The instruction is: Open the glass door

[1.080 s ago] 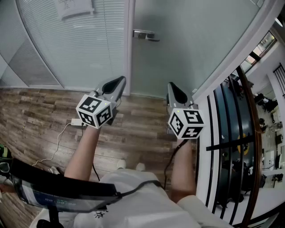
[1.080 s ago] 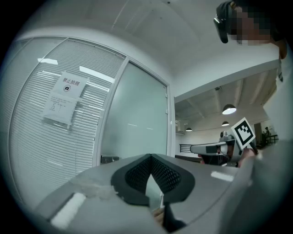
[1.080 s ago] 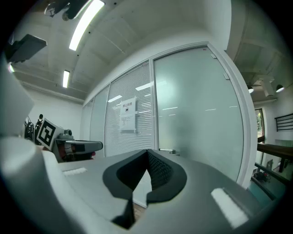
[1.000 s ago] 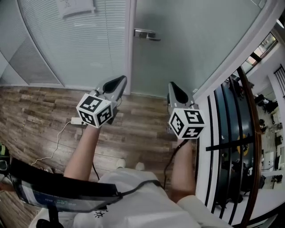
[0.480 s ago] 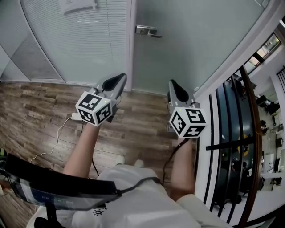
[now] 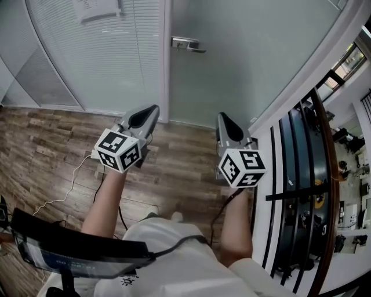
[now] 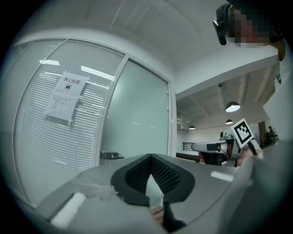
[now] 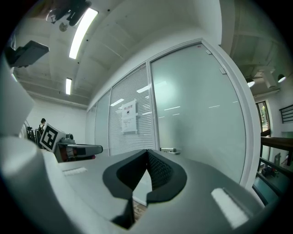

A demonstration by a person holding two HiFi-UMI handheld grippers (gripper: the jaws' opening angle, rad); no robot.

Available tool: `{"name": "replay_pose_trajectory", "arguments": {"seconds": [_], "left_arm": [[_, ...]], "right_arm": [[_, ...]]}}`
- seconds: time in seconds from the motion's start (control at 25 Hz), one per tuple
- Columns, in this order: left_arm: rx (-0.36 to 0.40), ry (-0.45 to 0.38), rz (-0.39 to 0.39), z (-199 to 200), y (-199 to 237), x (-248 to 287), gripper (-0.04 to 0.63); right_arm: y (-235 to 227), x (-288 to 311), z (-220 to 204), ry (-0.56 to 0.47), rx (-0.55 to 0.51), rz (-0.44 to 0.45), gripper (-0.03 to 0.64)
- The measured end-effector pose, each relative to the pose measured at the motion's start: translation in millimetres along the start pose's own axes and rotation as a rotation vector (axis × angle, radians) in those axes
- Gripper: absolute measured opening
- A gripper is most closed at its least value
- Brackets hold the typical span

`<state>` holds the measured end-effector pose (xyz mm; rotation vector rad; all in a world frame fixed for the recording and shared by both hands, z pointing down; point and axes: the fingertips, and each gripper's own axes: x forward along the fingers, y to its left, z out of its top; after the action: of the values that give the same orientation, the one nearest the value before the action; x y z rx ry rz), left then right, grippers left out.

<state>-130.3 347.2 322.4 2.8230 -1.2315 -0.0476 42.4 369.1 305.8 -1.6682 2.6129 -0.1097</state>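
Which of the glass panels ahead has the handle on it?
The plain frosted door right of the white post carries the handle; the panel left of it has blinds and a paper notice.

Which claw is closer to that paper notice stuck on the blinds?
Left. The left claw sits below the paper notice, slightly to its right; the right claw is farther right, beyond the door frame, facing the glass door.
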Motion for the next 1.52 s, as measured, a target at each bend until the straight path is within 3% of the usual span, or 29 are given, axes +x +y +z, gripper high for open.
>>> {"name": "replay_pose_trajectory", "arguments": {"seconds": [0.4, 0.88, 1.12, 1.52], "left_arm": [[0.01, 0.017, 0.027, -11, -24, 15, 0.002], [0.003, 0.018, 0.001, -9, 19, 79, 0.002], [-0.005, 0.016, -0.041, -18, 78, 129, 0.002], [0.015, 0.038, -0.107, -8, 237, 229, 0.002]], "right_arm": [[-30, -12, -12, 0.016, 0.019, 0.035, 0.008], [-64, 46, -7, 0.018, 0.007, 0.041, 0.009], [-85, 116, -18, 0.038, -0.002, 0.011, 0.008], [-109, 301, -16, 0.039, 0.014, -0.037, 0.008]]}}
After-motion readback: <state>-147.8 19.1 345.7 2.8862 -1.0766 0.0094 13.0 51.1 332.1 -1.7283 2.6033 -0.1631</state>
